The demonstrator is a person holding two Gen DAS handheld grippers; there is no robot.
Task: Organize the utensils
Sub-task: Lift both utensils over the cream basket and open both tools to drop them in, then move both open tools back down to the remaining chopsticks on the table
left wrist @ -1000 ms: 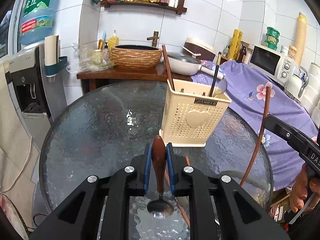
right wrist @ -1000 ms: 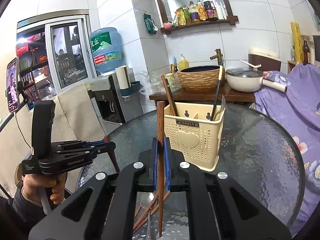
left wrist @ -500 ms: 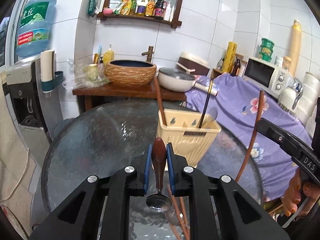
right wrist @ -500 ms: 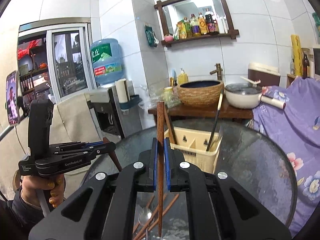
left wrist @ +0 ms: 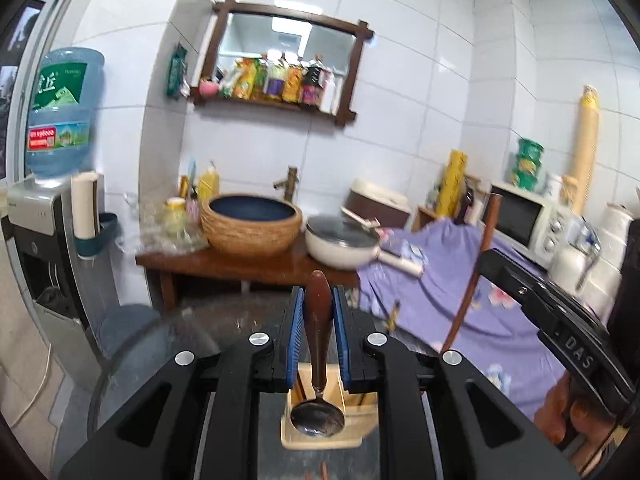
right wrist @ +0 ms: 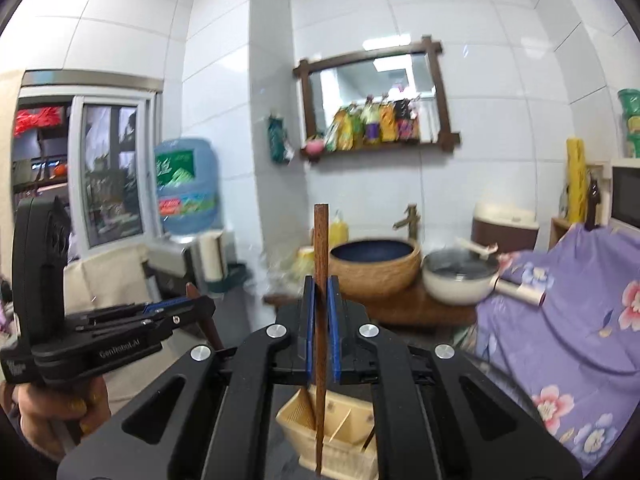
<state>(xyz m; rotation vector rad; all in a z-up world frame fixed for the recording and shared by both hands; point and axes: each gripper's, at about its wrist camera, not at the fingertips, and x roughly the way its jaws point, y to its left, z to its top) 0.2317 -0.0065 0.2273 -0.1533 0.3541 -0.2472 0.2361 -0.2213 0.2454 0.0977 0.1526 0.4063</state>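
Both hand-held grippers have risen since a moment ago, and the cream utensil holder [left wrist: 326, 420] that stood ahead of them now lies below, seen from above. The left hand-held gripper [left wrist: 318, 336] is clamped on the brown handle of a spoon [left wrist: 318, 420], whose bowl hangs just over the holder's open top. The right hand-held gripper [right wrist: 321, 328] pinches a wooden chopstick [right wrist: 321, 320] upright, its lower end dipping toward the holder's [right wrist: 332, 432] compartments; whether it touches the dividers I cannot tell.

From the left camera, the right gripper's black body crosses in at 3 o'clock, close beside the spoon's path, its chopstick slanting past. The round glass desk [left wrist: 160, 344] curves away at 9 o'clock with bare surface there. Beyond its far edge, at 12 o'clock, stand a woven basin [left wrist: 251, 222] and a white pan [left wrist: 344, 242]; purple cloth [right wrist: 560, 320] drapes at 3 o'clock.
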